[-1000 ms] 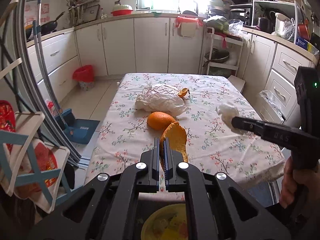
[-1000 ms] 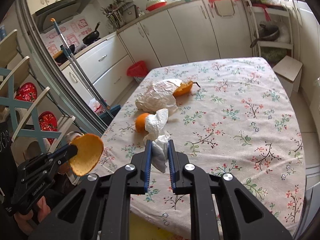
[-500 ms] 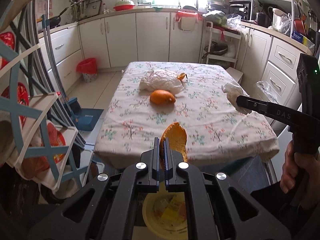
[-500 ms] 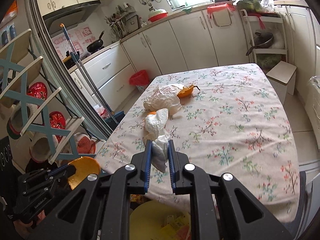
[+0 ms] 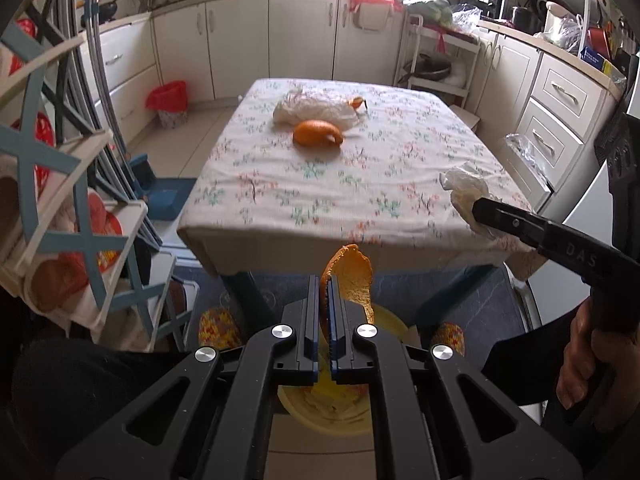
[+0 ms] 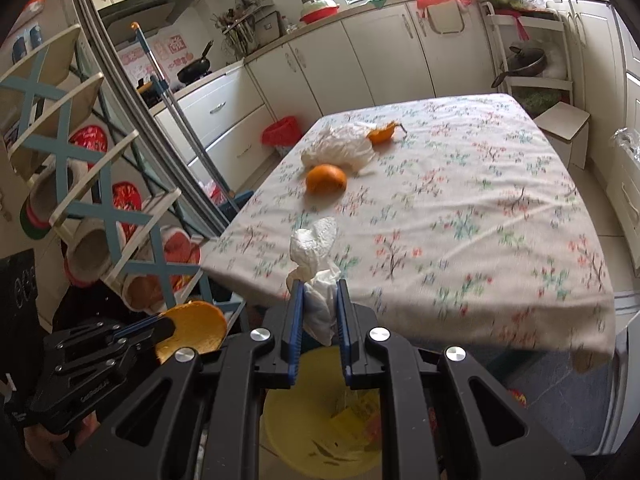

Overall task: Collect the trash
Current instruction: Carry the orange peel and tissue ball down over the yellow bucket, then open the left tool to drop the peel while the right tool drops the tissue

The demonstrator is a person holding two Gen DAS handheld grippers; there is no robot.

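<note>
The left gripper (image 5: 328, 300) has its jaws pressed together on a curved piece of orange peel (image 5: 354, 276), which stands up above the fingertips. The right gripper (image 6: 319, 312) has its jaws set narrow, clamping a crumpled white tissue (image 6: 316, 256) that bulges out above and hangs below the blue pads (image 6: 295, 320). Both grippers sit off the near edge of the tabletop (image 6: 460, 216), above a yellow bin (image 6: 296, 428) on the floor; the bin holds scraps whose kind cannot be told. In the left wrist view, the bin (image 5: 384, 320) shows partly behind the gripper body, and the right gripper (image 5: 496, 214) enters from the right, held by a hand (image 5: 588, 356). In the right wrist view, the left gripper (image 6: 164, 326) and its peel (image 6: 196, 330) appear at lower left. On the floral tablecloth lie a second orange piece (image 5: 318, 138), a crumpled clear plastic bag (image 5: 316, 106) just behind it, and a small orange scrap with a stem (image 5: 356, 102) at the bag's far side. A red-lined waste basket (image 5: 170, 102) stands on the floor by the cabinets.
</note>
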